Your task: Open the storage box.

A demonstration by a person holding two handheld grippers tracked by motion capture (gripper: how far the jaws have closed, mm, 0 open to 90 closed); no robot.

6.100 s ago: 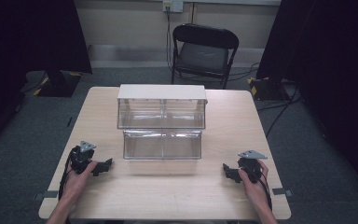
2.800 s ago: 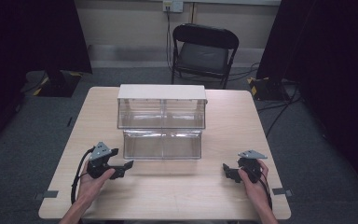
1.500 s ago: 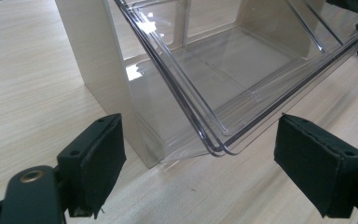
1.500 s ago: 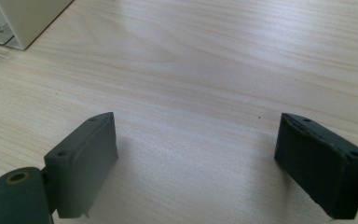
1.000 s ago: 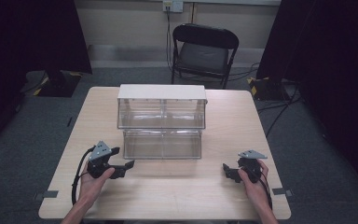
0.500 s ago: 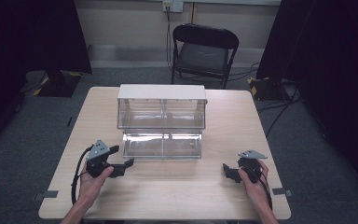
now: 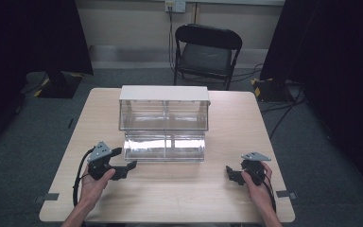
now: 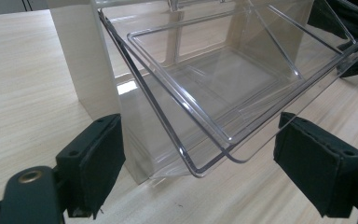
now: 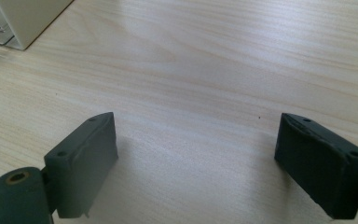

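Since the earliest frame the left gripper has travelled from the table's left side to the near left corner of the clear drawer, and in the last half second the drawer has slid a little back towards the cabinet; the right gripper has stayed put.

In the high view, the white-topped cabinet stands mid-table with two clear compartments side by side, both empty as far as can be seen. The drawer juts out from under it towards the person, its divided halves holding nothing. The left gripper lies just beside the drawer's near left corner, jaws spread. The right gripper rests on the table well apart from the drawer, near the right edge.

In the left gripper view, the left gripper is released, its jaws set wide to either side of the transparent drawer corner without touching it. The drawer is empty; the cabinet's pale side wall rises behind.

In the right gripper view, the right gripper is likewise released, jaws apart over bare wood, with a cabinet corner at upper left.
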